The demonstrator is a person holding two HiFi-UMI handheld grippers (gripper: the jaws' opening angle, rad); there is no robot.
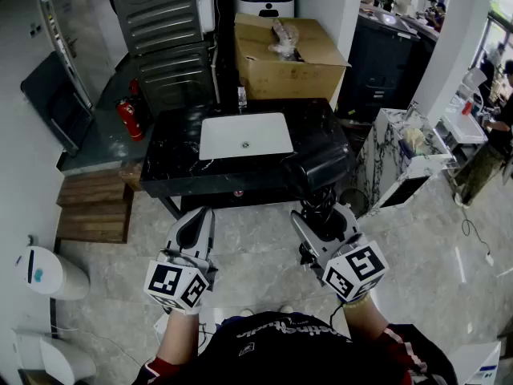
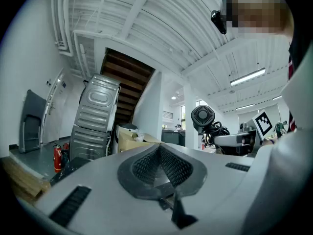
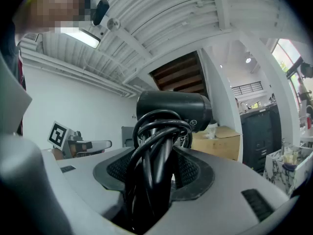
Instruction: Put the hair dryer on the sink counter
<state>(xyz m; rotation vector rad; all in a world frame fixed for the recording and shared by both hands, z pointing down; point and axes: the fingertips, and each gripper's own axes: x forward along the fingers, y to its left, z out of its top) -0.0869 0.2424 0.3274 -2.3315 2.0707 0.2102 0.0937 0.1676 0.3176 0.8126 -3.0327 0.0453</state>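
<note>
Item: hair dryer. Its handle and coiled cord are clamped between my right gripper jaws, which are spread wide; the barrel sits beyond the tips.
My left gripper: jaws together, empty.
Sink counter: ahead of the jaws.
Handling: I should set it on bare stone, then release.

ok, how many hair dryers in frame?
1. The hair dryer is clamped by its cord-wrapped handle in the right tongs, near the sink counter's front right corner. The cardboard box could hide others.

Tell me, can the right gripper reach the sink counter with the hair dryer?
Probably yes. The right gripper holds the hair dryer at the near corner of the sink counter; nothing stands between.
</note>
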